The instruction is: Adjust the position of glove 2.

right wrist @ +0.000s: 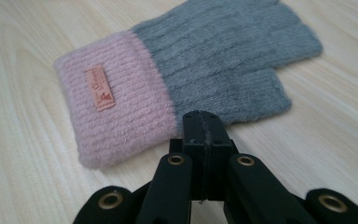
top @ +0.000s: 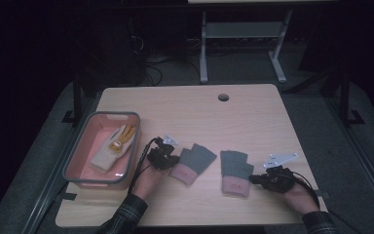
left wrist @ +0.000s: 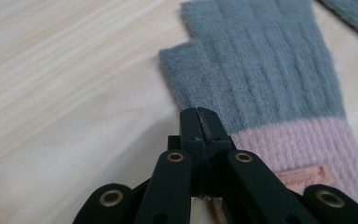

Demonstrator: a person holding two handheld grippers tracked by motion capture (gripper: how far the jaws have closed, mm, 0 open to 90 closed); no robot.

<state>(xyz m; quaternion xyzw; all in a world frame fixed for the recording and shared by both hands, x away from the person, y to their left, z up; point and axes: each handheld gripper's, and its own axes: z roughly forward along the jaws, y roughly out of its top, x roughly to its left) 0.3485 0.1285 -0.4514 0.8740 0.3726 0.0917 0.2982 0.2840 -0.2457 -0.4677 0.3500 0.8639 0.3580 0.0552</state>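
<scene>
Wooden table (top: 253, 112) in dark room, pink bin (top: 78, 158) at left | two grey-pink gloves lie centre frame: left glove (left wrist: 261, 79), right glove (right wrist: 186, 74) | left gripper (left wrist: 199, 116) and right gripper (right wrist: 204, 122) both pressed together, empty, at glove edges | risk: closed jaws could shove the knit instead of grasping.

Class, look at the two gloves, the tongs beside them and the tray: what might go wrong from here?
1. Both the left tongs and right tongs are shut at the edge of a glove; they probably must open first, or they may just push the left glove or right glove along the table.
2. The tray already holds a yellow and white glove, so added gloves may pile unevenly.
</scene>
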